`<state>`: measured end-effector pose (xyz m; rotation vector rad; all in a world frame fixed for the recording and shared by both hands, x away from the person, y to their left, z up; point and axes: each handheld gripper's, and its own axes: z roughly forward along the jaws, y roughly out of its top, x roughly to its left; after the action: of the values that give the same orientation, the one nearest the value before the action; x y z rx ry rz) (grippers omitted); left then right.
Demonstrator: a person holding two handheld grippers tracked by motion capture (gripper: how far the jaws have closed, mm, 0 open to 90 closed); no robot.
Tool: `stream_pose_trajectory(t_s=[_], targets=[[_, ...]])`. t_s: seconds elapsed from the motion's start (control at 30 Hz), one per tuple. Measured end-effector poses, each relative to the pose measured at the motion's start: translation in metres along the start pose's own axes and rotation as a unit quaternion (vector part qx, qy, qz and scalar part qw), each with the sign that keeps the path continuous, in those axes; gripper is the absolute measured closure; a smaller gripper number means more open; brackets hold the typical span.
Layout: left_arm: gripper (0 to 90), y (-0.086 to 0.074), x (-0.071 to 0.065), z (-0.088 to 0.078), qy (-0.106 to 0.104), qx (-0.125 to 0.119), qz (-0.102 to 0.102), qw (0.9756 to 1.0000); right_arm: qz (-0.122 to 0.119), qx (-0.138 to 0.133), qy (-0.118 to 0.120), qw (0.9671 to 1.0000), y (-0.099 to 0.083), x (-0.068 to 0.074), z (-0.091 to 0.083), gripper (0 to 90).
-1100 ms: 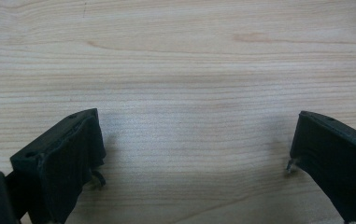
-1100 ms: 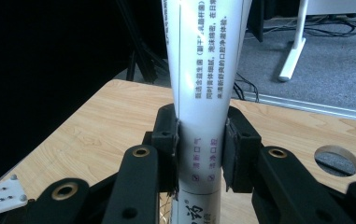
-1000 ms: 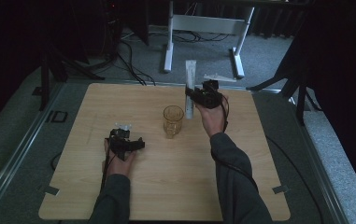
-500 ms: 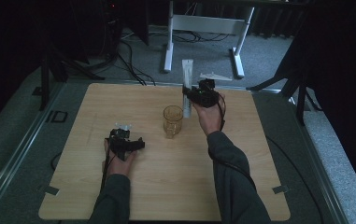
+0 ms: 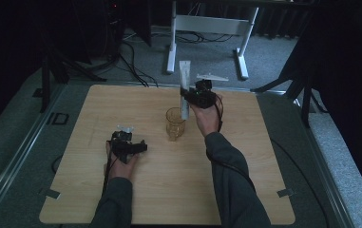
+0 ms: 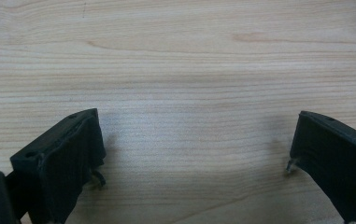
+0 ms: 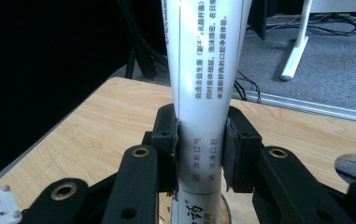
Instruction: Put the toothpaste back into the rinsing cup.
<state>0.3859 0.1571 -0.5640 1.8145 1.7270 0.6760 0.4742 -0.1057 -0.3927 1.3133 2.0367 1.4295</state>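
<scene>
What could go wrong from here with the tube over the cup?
1. The right gripper holds the white tube upright above the glass cup, its lower end near the rim. If it comes down off-centre, it may catch the rim and tip the cup.
2. The cup stands free on the table. The left gripper rests apart with open jaws, so nothing steadies the cup.
3. The tube is tall and may topple the cup once released.

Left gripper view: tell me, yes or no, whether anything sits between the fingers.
No: the left gripper is open, with bare wooden table between its fingers.
</scene>
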Motion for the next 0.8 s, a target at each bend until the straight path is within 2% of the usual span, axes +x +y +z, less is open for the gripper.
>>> stream_pose_trajectory(t_s=[0.5,0.8], targets=[[2.2,0.0,0.0,0.0,0.0,0.0,0.0,1.0,-0.007,-0.001,-0.016,0.9998,0.001,0.008,0.012,69.6],[2.2,0.0,0.0,0.0,0.0,-0.001,0.0,1.0,-0.013,0.004,-0.017,0.9998,-0.002,0.012,0.018,69.4]])
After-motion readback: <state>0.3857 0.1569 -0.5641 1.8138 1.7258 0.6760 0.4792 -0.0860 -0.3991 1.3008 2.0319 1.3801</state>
